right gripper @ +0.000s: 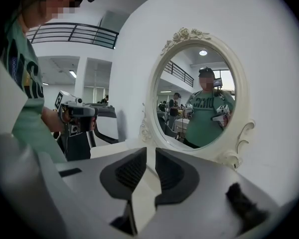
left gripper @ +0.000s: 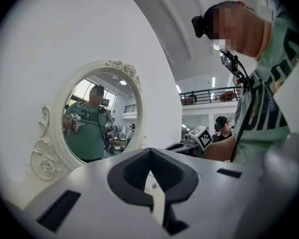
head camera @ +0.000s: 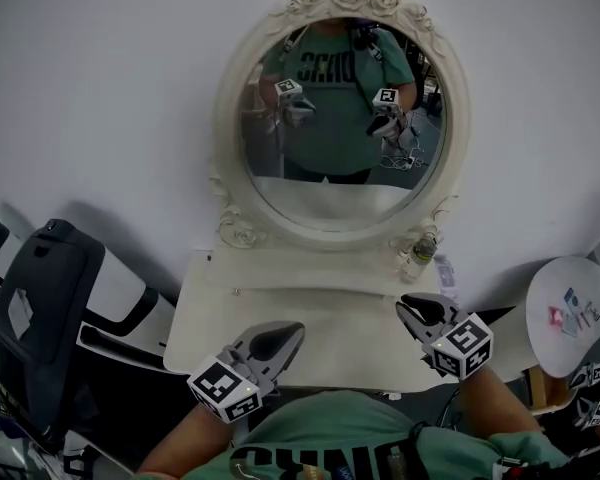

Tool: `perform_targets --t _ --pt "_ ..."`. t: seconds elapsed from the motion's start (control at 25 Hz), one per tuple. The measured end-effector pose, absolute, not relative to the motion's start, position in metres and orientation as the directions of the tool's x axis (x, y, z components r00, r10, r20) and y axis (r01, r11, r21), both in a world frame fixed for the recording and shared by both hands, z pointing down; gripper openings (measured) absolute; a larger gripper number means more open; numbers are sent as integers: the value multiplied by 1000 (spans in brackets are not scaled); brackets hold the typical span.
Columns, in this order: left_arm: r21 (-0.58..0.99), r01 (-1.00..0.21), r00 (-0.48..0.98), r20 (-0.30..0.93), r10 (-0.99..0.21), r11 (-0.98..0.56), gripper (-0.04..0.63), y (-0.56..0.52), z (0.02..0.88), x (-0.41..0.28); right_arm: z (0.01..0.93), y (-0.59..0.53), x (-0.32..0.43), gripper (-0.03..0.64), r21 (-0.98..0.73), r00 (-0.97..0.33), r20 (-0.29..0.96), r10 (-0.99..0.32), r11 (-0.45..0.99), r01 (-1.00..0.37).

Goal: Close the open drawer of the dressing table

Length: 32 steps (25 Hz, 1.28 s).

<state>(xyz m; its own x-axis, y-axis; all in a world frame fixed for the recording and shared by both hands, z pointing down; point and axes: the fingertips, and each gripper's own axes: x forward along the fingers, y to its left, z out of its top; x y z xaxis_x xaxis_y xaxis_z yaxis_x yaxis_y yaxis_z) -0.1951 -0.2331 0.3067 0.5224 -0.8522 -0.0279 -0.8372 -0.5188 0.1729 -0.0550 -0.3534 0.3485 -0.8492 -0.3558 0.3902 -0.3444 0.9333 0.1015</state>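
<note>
We held the left gripper (head camera: pixel 292 332) closed, the right gripper (head camera: pixel 405 306) slightly apart, both empty, over the worktop (head camera: pixel 330 320) at lower centre; its drawer, hidden beneath, we judged rigid, free-sliding, pushable mid-front.

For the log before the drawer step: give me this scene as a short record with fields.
table: white, against the wall
mirror: oval, upright at the table's back
bottle: by the mirror's right foot
drawer: not in view
left gripper: over the table, fingers together, empty
right gripper: over the table, fingers slightly apart, empty
</note>
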Motion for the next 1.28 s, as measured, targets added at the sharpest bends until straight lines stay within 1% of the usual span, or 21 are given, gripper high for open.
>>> perform_targets --t 0.2,0.32,0.4,0.88,1.28 --pt "184 -849 498 -29 -867 -495 3 -236 304 -211 339 -345 -74 48 43 -887 324 -329 942 -334" --pt "174 -842 514 -29 -858 -510 3 -239 300 -217 328 -343 -84 16 19 -900 269 -344 936 -352" --pt "168 -837 525 -27 -851 -521 3 -238 300 -220 326 -339 -89 12 16 -903 253 -347 935 -355" --pt "175 -834 530 -14 -848 -524 3 -238 301 -232 332 -336 -105 11 -15 -908 256 -331 938 -346" --pt "180 -835 526 -14 -850 -520 3 -239 303 -231 334 -335 -105 11 18 -903 285 -322 944 -331"
